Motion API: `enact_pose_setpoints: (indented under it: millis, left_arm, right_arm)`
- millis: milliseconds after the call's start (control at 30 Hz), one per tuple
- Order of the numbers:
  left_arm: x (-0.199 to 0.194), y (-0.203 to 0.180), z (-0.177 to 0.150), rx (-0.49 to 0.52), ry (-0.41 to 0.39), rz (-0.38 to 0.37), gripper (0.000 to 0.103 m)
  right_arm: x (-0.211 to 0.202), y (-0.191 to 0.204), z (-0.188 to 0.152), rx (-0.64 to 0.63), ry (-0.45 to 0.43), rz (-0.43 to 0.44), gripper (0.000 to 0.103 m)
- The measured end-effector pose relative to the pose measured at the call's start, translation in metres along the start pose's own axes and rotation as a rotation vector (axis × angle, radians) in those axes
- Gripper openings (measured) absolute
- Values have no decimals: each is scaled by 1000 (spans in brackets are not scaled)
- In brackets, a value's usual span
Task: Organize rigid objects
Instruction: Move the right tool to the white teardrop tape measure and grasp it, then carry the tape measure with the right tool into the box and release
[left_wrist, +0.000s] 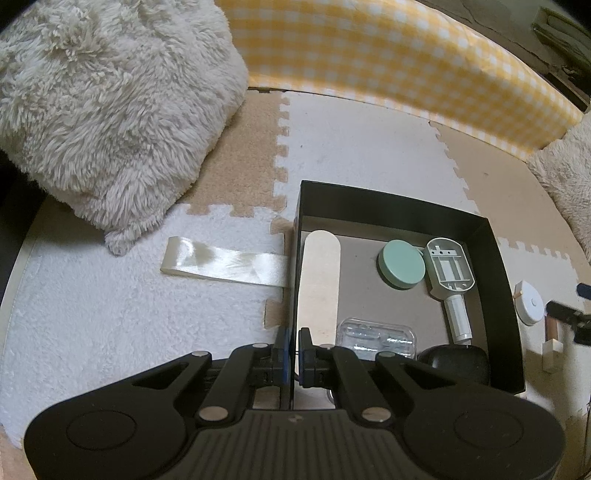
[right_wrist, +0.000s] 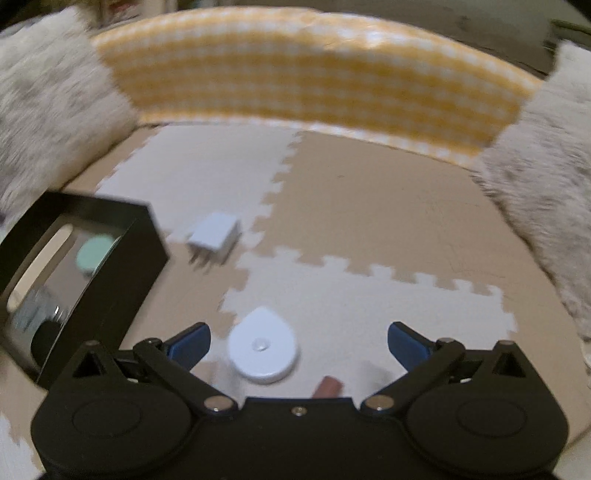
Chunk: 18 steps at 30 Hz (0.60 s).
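My left gripper (left_wrist: 293, 341) pinches the box (left_wrist: 496, 236) wall; five items inside. Right gripper (right_wrist: 299, 341) gapes wide over one white disc (right_wrist: 263, 345), one plug (right_wrist: 214, 234) beyond.

both wrist views downward, sharing black box (left_wrist: 406, 210)

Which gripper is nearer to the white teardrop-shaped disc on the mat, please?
Right. The right gripper straddles the white disc; the left gripper clamps the black box wall.
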<state>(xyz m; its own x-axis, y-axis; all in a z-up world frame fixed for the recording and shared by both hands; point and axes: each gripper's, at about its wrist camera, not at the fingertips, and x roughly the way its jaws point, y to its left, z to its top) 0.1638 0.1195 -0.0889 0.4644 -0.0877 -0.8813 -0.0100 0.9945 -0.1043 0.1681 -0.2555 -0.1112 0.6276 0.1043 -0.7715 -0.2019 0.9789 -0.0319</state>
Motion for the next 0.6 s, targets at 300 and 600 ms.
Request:
enact_pose_setpoints:
  millis: [300, 600]
  left_arm:
    - [0, 0, 0, -1, 0, 0, 4]
    - [0, 0, 0, 1, 1, 1, 4]
  right_arm:
    - [27, 11, -4, -43, 77, 81, 73]
    - [41, 11, -1, -33, 125, 87, 53]
